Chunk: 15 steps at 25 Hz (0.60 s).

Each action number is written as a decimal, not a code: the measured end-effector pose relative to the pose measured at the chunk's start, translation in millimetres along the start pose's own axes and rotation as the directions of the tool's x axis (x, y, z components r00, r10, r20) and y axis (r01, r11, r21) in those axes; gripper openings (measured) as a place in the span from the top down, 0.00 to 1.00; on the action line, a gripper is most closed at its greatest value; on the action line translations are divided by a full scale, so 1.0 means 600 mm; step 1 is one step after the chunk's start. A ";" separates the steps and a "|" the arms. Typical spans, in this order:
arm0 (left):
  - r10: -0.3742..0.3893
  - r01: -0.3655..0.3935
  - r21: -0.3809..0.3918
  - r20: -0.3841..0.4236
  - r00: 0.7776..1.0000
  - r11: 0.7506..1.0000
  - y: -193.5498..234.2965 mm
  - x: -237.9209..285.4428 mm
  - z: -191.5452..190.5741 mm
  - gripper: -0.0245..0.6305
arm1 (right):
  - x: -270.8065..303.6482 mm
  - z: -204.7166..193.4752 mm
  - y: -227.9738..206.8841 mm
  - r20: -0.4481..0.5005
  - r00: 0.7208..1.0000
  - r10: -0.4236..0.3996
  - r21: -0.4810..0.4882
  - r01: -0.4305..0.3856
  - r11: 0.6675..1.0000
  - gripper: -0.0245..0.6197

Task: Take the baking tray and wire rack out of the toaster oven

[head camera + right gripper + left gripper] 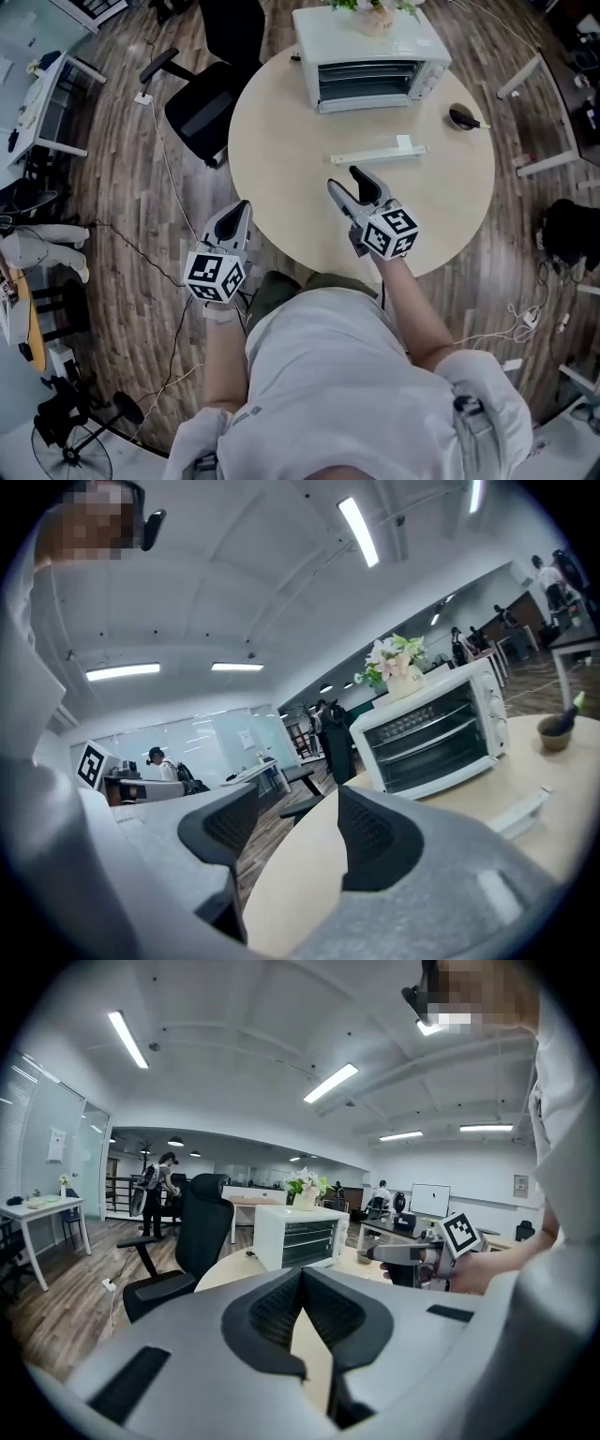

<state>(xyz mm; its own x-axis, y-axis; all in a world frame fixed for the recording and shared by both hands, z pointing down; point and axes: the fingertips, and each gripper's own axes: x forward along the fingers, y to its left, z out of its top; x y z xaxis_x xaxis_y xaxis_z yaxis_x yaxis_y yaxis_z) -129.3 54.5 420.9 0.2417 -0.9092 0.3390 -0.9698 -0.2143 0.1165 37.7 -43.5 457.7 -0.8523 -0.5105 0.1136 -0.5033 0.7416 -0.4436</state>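
Note:
A white toaster oven [370, 56] stands at the far side of the round beige table [281, 141]. Its dark glass front shows rack lines inside; tray and rack cannot be told apart. The oven [300, 1237] also appears in the left gripper view, and the right gripper view shows the oven [436, 728] ahead on the right. My right gripper [345, 180] hovers over the table's near half, open, with nothing between its jaws [298, 799]. My left gripper [246, 204] hangs at the table's near-left edge, its tips touching [302, 1274] and holding nothing.
A flat white strip [378, 152] lies on the table between the oven and my right gripper. A small dark bowl [461, 117] sits at the right. A flower pot [375, 14] tops the oven. A black office chair [211, 94] stands left of the table.

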 end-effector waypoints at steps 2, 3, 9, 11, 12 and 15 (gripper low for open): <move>-0.023 0.023 -0.001 -0.009 1.000 1.000 -0.001 0.021 0.000 0.96 | -0.002 0.002 -0.028 0.012 0.999 -0.040 0.035 0.040 0.999 0.58; -0.035 0.035 -0.001 -0.013 0.999 0.999 -0.002 0.031 0.000 0.96 | -0.003 0.002 -0.041 0.018 0.998 -0.059 0.049 0.058 0.997 0.58; -0.125 0.125 0.002 -0.044 0.991 0.992 0.000 0.094 0.000 0.96 | 0.004 0.004 -0.110 0.039 0.985 -0.170 0.124 0.164 0.979 0.58; -0.162 0.162 0.004 -0.060 0.985 0.987 0.007 0.119 0.002 0.96 | 0.014 0.009 -0.130 0.046 0.977 -0.206 0.147 0.198 0.969 0.58; -0.181 0.181 0.004 -0.068 0.981 0.983 0.011 0.130 0.002 0.96 | 0.018 0.010 -0.138 0.050 0.973 -0.225 0.160 0.214 0.964 0.58; -0.235 0.236 -0.003 -0.088 0.968 0.972 0.025 0.162 0.001 0.96 | 0.036 0.013 -0.161 0.060 0.960 -0.274 0.200 0.257 0.945 0.58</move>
<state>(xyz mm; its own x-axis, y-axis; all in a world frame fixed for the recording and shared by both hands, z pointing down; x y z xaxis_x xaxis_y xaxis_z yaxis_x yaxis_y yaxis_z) -120.5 -37.6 455.1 0.4650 -0.7981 0.3831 -0.8853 -0.4218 0.1959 69.1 -129.9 496.0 -0.6720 -0.7190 0.1775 -0.6665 0.4827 -0.5681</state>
